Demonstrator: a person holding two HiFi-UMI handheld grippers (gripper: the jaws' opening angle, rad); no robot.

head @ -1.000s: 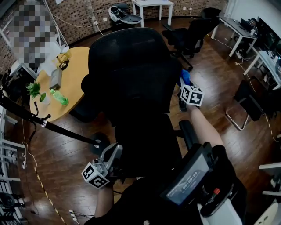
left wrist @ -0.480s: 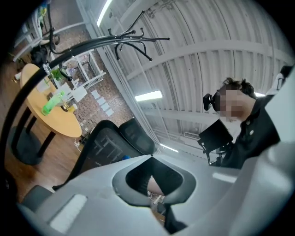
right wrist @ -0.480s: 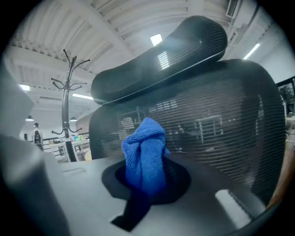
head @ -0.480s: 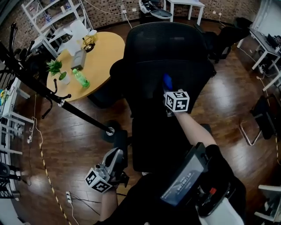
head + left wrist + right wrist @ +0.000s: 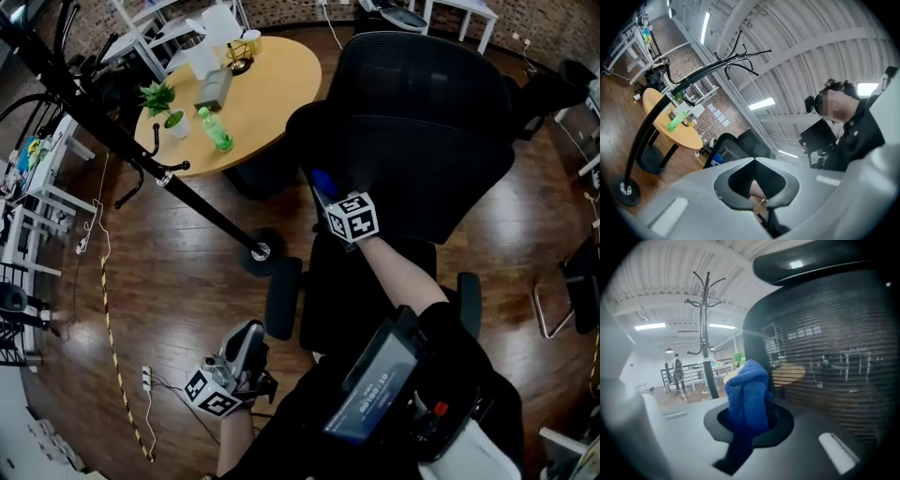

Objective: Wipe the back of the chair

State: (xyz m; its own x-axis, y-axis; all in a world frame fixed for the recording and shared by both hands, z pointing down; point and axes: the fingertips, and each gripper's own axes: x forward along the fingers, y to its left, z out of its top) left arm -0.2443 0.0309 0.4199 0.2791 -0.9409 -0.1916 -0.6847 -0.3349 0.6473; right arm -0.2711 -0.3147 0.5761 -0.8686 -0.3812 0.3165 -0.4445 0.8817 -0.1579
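Ahead of the right gripper (image 5: 328,193) in the head view, the black mesh chair back (image 5: 422,122) stands upright. A blue cloth (image 5: 322,179) sticks out of the jaws, right at the back's left edge; from above I cannot tell whether cloth and mesh touch. Well behind those jaws, the left gripper (image 5: 246,339) hangs low over the wooden floor (image 5: 169,281), apart from the chair. Just beyond its jaws sits the foot of a coat stand (image 5: 260,250). Farther on, a round surface (image 5: 272,75) carries a green bottle (image 5: 217,129) and a small plant (image 5: 159,97)

From the left gripper view, the jaws are together with nothing between them. Past their tips the coat stand arches up, with the round surface and the green bottle behind it and the chair back farther off. A person (image 5: 855,136) shows to the right of the jaws

From the right gripper view, the jaws are clamped on the blue cloth, which bunches up above their tips. The chair back fills the space just right of the jaws, its mesh close beside the cloth
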